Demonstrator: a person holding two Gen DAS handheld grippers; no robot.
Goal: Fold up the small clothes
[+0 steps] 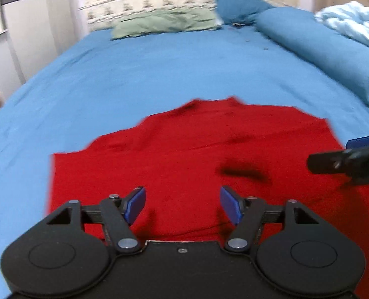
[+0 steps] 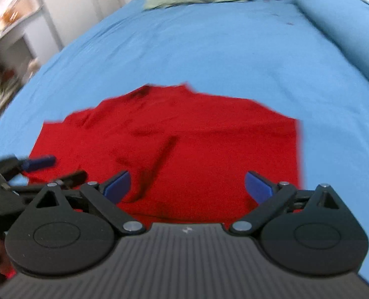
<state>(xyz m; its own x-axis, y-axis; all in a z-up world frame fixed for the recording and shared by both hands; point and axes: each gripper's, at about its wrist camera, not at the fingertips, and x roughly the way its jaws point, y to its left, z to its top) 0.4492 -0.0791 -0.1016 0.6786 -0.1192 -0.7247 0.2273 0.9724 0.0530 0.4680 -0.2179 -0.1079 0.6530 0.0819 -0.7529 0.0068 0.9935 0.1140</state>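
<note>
A bed covered by a blue sheet (image 1: 159,74) fills both views, with a green pillow (image 1: 167,22) at twelve o'clock and a rolled blue duvet (image 1: 321,47) at two o'clock. A red garment (image 1: 184,154) is spread nearly flat at the near edge, directly ahead of both tools. The left gripper (image 1: 183,205) and right gripper (image 2: 187,186) are held above it, jaws released and empty. The fold appears not yet begun; next, the six o'clock hem or side edges would likely need pinching, both layers together.
</note>
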